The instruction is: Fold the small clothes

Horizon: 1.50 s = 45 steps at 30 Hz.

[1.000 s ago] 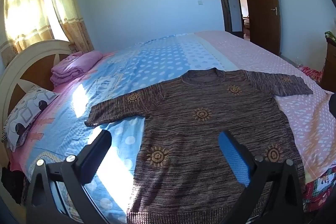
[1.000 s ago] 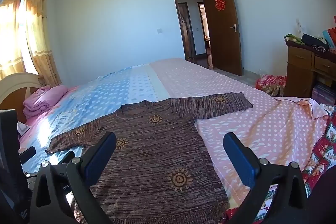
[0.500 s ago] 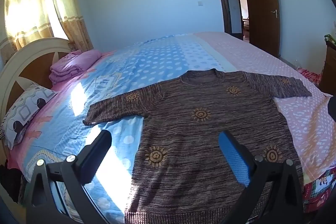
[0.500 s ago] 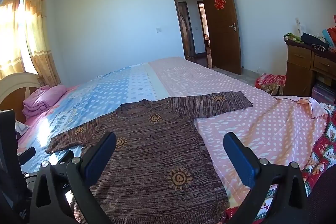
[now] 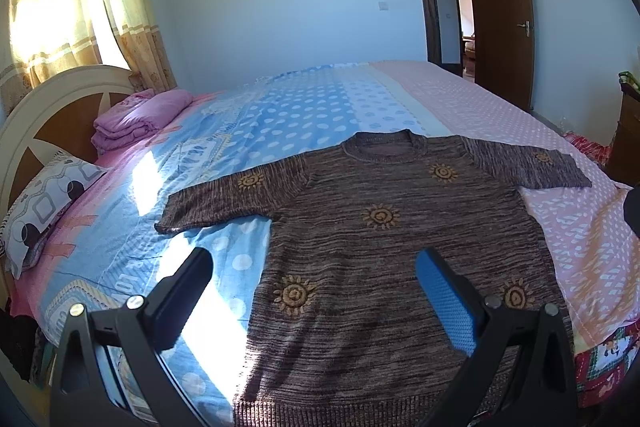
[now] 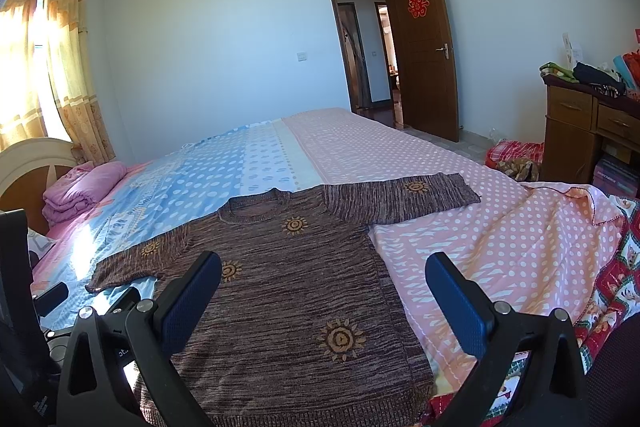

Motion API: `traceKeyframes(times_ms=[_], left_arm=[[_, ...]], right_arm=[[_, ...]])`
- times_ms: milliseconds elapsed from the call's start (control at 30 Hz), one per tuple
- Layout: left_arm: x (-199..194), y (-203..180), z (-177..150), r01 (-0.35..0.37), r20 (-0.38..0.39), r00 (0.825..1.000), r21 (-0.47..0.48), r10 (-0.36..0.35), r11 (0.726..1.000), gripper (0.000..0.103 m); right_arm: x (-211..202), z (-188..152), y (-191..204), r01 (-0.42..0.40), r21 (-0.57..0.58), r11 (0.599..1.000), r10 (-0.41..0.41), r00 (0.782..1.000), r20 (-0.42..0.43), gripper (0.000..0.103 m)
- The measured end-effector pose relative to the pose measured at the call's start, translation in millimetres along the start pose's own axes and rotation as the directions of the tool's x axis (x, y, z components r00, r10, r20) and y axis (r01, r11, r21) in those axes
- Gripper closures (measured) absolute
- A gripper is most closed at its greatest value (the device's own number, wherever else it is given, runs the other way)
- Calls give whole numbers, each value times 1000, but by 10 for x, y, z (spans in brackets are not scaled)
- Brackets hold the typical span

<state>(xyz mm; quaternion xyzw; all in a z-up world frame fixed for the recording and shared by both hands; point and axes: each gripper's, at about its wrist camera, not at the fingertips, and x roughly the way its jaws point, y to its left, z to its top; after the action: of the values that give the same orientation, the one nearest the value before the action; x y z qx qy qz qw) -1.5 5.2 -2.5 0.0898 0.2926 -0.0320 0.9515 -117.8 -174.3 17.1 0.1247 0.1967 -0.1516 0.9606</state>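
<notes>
A brown knit sweater (image 5: 384,247) with orange sun motifs lies flat on the bed, both short sleeves spread out, hem toward me. The same sweater (image 6: 288,291) fills the lower middle of the right wrist view. My left gripper (image 5: 314,269) hovers open above the sweater's lower left part, nothing between its fingers. Open as well, my right gripper (image 6: 322,275) hangs over the sweater's lower right side and its right edge. Neither gripper touches the cloth.
The bed (image 5: 312,107) has a blue dotted sheet on the left and a pink dotted one (image 6: 500,235) on the right. Folded pink bedding (image 5: 136,119) and a pillow (image 5: 44,203) lie by the headboard. A wooden dresser (image 6: 588,131) stands at right; the door (image 6: 424,47) is open.
Both views have shifted slightly: the sweater sits a touch lower and closer in the left wrist view. The grippers stay open and the sweater has not moved.
</notes>
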Motion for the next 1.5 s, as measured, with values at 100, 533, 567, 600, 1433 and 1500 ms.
traceKeyframes(times_ms=[100,533,567,600,1433,1500], left_arm=[[1,-3,0,1,0,1000,-3,-1,1000,0],[19,-2,-20,8,-10,1000,-7,-9,1000,0],[19,-1,-22,10,-10,1000,-7,-10,1000,0],[19,-1,-23,11,-11,1000,-8,-11,1000,0],[35,6,-1,25,-26,999,-24,-25,999,0],[43,7,1,28,-29,999,-25,-28,999,0]], right_arm=[[0,-2,1,0,0,1000,0,1000,-1,1],[2,0,0,0,-1,1000,0,1000,-2,1],[2,0,0,1,0,1000,-1,1000,-2,1],[1,-1,0,1,0,1000,-1,1000,-2,1],[79,-25,-11,14,-6,1000,-14,999,-35,1],[86,-30,-6,13,-7,1000,-13,999,-38,1]])
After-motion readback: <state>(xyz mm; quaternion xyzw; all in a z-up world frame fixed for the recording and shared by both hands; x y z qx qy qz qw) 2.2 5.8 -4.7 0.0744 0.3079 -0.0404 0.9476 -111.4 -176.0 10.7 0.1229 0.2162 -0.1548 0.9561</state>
